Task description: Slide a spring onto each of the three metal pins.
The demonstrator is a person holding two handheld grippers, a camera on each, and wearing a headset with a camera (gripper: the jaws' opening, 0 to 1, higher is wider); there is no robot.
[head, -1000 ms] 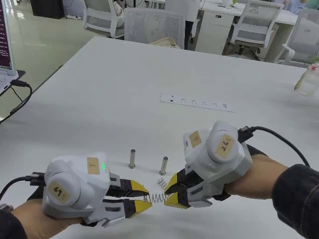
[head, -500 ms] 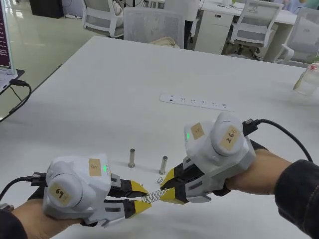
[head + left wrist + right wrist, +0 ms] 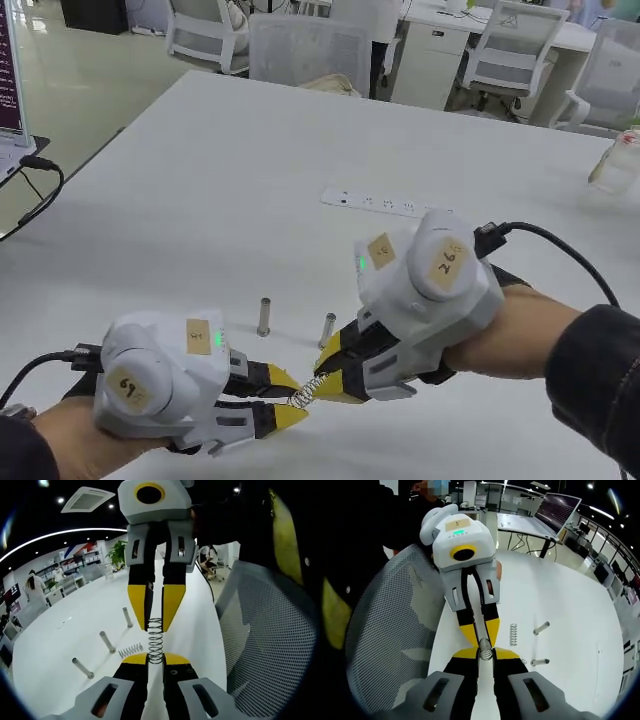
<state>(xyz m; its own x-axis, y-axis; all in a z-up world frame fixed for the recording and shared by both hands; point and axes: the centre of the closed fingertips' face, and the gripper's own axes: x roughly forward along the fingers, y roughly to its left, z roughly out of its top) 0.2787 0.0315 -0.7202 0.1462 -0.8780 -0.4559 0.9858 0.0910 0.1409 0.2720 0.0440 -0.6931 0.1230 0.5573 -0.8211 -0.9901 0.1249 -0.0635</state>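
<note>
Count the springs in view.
2. The held spring spans between the left tool and right tool; the loose spring lies on the table near the pins. More may be hidden.

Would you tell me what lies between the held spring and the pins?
A loose spring lies flat on the table, right of the held spring and left of the pins in the right gripper view.
</note>
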